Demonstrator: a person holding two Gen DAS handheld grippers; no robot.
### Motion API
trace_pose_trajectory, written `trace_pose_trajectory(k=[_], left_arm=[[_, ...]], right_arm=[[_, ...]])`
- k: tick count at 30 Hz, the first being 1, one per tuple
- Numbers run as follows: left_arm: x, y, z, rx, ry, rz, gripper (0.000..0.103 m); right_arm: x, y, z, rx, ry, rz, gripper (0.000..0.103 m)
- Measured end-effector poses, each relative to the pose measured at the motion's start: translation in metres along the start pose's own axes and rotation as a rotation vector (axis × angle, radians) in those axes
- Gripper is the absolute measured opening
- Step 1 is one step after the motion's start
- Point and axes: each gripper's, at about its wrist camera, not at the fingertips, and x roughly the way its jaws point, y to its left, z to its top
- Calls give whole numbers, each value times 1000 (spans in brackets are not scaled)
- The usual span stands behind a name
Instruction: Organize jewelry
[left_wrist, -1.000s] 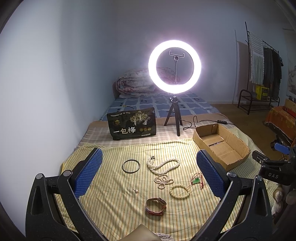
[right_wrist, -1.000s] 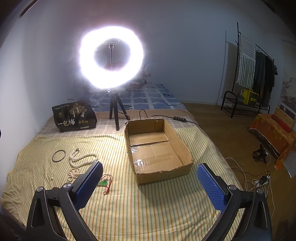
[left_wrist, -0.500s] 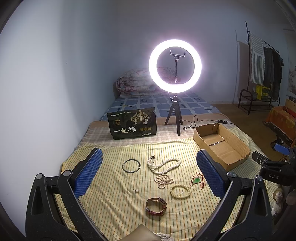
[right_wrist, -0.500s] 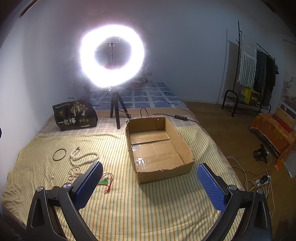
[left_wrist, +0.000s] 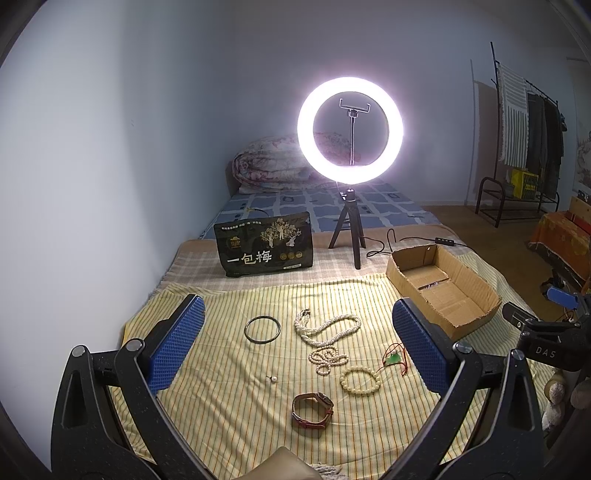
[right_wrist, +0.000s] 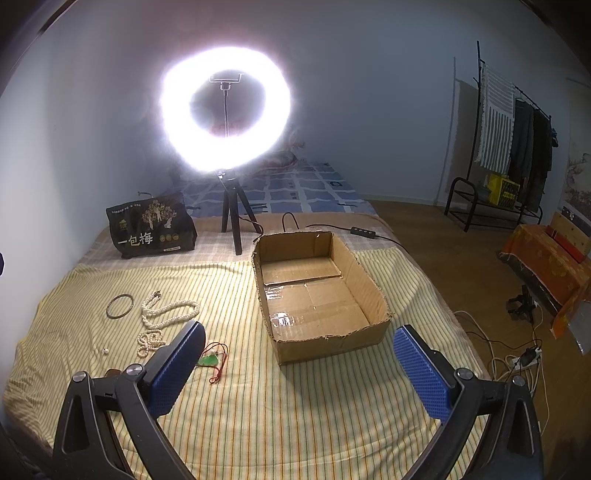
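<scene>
Jewelry lies on a yellow striped cloth (left_wrist: 229, 406): a dark bangle (left_wrist: 262, 329), a long white bead necklace (left_wrist: 328, 326), a smaller bead strand (left_wrist: 327, 360), a cream bead bracelet (left_wrist: 360, 380), a green pendant on red cord (left_wrist: 395, 358), a small pearl (left_wrist: 272, 379) and a brown leather watch (left_wrist: 312, 410). My left gripper (left_wrist: 295, 343) is open and empty above them. My right gripper (right_wrist: 299, 363) is open and empty, in front of an empty cardboard box (right_wrist: 321, 291). The pendant (right_wrist: 210, 359) lies by its left finger.
A lit ring light on a tripod (left_wrist: 350, 184) and a black snack bag (left_wrist: 266, 249) stand behind the cloth. A cable with a switch (right_wrist: 364, 232) runs behind the box. Floor with cables (right_wrist: 517, 358) drops off to the right. A wall is on the left.
Both views shifted only slightly; the grippers stay open and the jewelry has not moved.
</scene>
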Motion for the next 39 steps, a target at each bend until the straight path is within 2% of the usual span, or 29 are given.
trace_pose_trajectory(k=[19, 28, 32, 39], left_arm=[[10, 7, -14, -6, 28, 17, 103], [34, 30, -15, -59, 119, 33, 103], [51, 39, -20, -83, 190, 29, 103], [72, 48, -33, -92, 280, 9, 103]], right_arm=[[6, 13, 0, -25, 20, 25, 103], [19, 33, -2, -95, 58, 73, 103], [37, 45, -6, -127, 127, 94, 101], [69, 62, -20, -116, 274, 223, 90]])
